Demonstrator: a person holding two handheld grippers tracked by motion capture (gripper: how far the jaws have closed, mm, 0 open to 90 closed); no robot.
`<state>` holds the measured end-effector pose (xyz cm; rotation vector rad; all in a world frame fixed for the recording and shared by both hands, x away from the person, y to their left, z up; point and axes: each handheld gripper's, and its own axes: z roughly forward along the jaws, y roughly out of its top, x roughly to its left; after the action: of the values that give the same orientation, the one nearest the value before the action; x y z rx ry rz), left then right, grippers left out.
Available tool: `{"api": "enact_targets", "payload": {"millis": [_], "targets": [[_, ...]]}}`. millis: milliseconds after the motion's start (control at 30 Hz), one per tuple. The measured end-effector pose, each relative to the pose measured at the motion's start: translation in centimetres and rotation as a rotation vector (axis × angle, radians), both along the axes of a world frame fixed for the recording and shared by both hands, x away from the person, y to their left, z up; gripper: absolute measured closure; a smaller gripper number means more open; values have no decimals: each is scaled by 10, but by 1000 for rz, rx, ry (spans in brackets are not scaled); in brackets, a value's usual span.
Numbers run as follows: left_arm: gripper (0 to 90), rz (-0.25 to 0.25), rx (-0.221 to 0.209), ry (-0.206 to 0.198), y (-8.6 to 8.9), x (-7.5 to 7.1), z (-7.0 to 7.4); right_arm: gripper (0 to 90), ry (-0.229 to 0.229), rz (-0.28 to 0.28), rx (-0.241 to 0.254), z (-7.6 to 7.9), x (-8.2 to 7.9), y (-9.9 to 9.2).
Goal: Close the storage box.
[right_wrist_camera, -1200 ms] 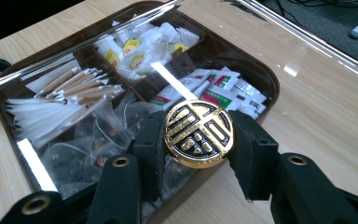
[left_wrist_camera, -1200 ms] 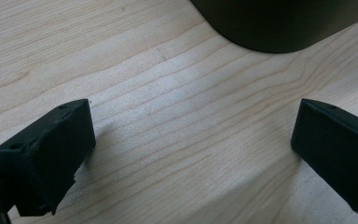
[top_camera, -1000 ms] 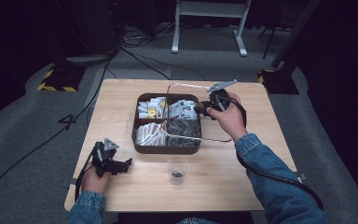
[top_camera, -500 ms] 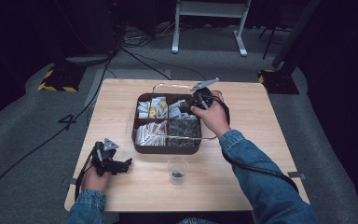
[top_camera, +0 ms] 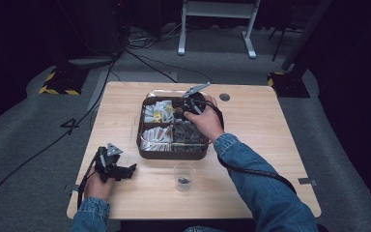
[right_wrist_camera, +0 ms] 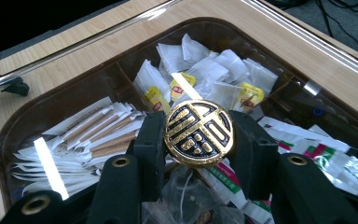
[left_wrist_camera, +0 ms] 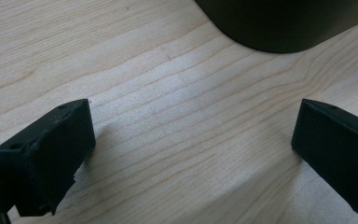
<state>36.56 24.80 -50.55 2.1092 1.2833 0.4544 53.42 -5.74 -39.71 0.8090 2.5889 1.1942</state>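
Right gripper view looks along the right gripper [right_wrist_camera: 199,135], whose black fingers [right_wrist_camera: 150,140] are clamped on a round black-and-gold disc [right_wrist_camera: 199,133] with a raised gilt emblem, one finger at its 9 o'clock edge and the other at its 3 o'clock edge, so the disc stands face-on between them with no long axis to speak of. Directly beyond and below it lies the brown divided tray [right_wrist_camera: 74,100], glossy and translucent at the rim; the disc hangs over the crossing of the dividers, with white paper tea bags [right_wrist_camera: 205,70] bearing yellow tags at 12 o'clock, a fan of slim paper-wrapped sticks [right_wrist_camera: 98,128] at 9 o'clock, and crinkled foil sachets [right_wrist_camera: 317,144] with red and green print at 3 o'clock. High view puts the right gripper [top_camera: 193,104] over the tray's [top_camera: 174,154] far half, so this hand is plainly the one placed to set the disc down, and my guess is that the coming move turns on which compartment lies under it. At 6 o'clock from the tray stands a clear plastic cup [top_camera: 184,176] with something small and dark in its bottom. The left gripper [top_camera: 125,170] rests on the pale wood-grain worktop [top_camera: 261,140] at 8 o'clock from the tray, and left gripper view shows its fingers [left_wrist_camera: 51,149] spread wide with nothing between them.
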Motion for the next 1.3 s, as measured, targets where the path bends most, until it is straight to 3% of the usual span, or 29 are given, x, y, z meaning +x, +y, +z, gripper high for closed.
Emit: {"api": "enact_targets", "payload": {"millis": [467, 1300], "targets": [[0, 1, -2, 0, 0, 0, 0, 591, 13, 14, -10, -19, 5, 15], [0, 2, -2, -1, 0, 0, 0, 591, 12, 5, -39, -37, 3, 18]]}}
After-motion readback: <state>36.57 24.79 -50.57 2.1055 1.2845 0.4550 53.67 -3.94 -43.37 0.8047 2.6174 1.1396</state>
